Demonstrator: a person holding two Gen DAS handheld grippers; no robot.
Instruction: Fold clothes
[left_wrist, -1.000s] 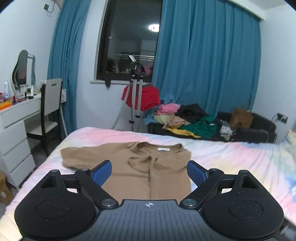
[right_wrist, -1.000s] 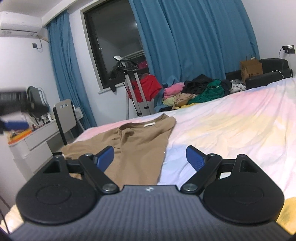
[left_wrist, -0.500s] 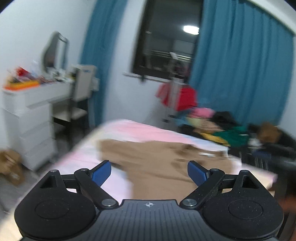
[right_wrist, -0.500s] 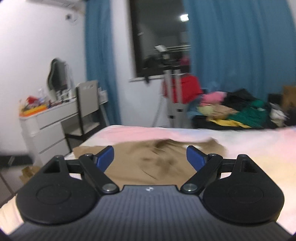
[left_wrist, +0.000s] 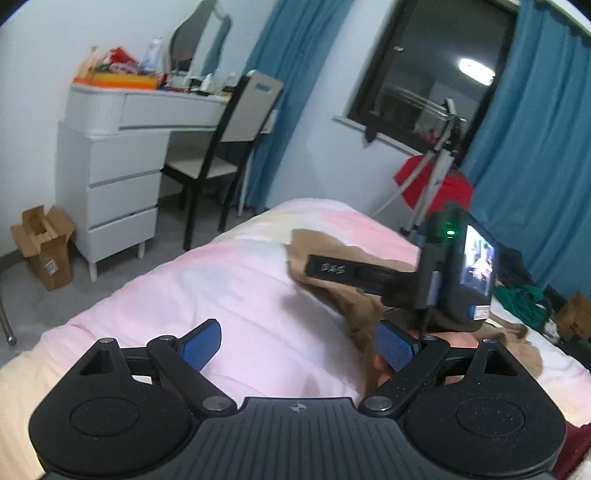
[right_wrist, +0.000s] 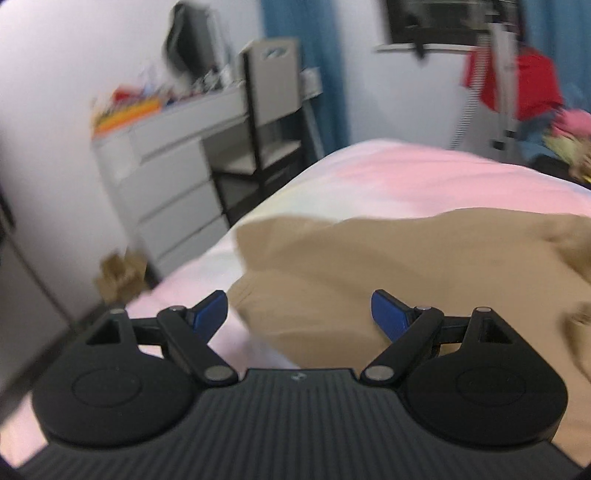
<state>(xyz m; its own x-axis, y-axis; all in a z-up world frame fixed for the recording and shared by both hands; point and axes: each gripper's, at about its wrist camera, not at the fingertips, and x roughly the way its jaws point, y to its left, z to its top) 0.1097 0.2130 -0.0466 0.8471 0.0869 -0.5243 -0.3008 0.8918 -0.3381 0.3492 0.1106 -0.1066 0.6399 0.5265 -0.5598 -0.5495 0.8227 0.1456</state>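
Soft tan shirt (right_wrist: 369, 258) on pink quilt (left_wrist: 240, 280); left gripper (left_wrist: 297, 345), right gripper (right_wrist: 299, 314) both spread

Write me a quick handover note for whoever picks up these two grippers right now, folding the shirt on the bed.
Left hand-held gripper: open, empty, over bare pink bedsheet, the shirt off to its right.
Right hand-held gripper: open, empty, low over the tan shirt, near its left edge.
The shirt lies on the bed, rumpled; how much is folded cannot be told from here.
Done: nothing gripped yet.
Left: grip the shirt's edge, make the folds, smooth it. More clothes wait piled beyond the bed.
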